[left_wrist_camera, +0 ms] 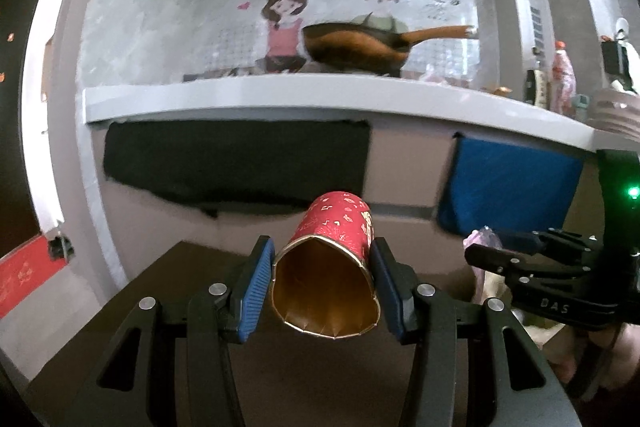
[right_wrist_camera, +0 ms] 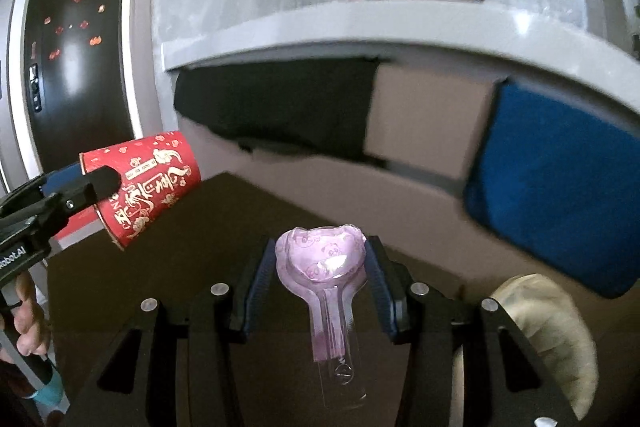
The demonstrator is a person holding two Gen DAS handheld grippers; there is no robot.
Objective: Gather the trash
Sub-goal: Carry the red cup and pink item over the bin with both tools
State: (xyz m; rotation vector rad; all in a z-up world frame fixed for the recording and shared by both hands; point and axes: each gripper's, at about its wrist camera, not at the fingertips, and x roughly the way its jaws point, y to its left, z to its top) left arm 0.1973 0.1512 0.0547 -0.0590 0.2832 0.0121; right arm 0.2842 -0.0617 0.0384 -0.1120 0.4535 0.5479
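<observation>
1. Nearest the left wrist camera, the left gripper [left_wrist_camera: 324, 287] is clamped on a red paper cup [left_wrist_camera: 332, 267]; both blue pads press its squashed sides, so the gold-lined mouth faces back at the lens and the base points forward past the fingertips.
2. Only the right wrist view shows the cup's side: gold lettering on red [right_wrist_camera: 148, 187], held tilted well left of the right gripper [right_wrist_camera: 322, 275], with the person's fingers [right_wrist_camera: 30, 323] on the handle below.
3. Between the right gripper's pads sits a clear pink heart-shaped plastic package [right_wrist_camera: 320, 263] (panda prints on it); the pads grip the heart's two sides, and its narrow stem runs back toward the camera.
4. From the left wrist view that package is only a pale pink scrap [left_wrist_camera: 482, 239] at the right gripper's tip, off to the right of the cup.
5. Ahead of both claws and above them: a white counter edge [left_wrist_camera: 280, 95] with a pan [left_wrist_camera: 360, 47] on it, and a black cloth [right_wrist_camera: 280, 107] and a blue cloth [right_wrist_camera: 552, 195] hanging from it.
6. Below both claws is a dark brown surface [right_wrist_camera: 248, 215]; a pale rounded object [right_wrist_camera: 560, 331], too blurred to name, lies right of the right gripper.
</observation>
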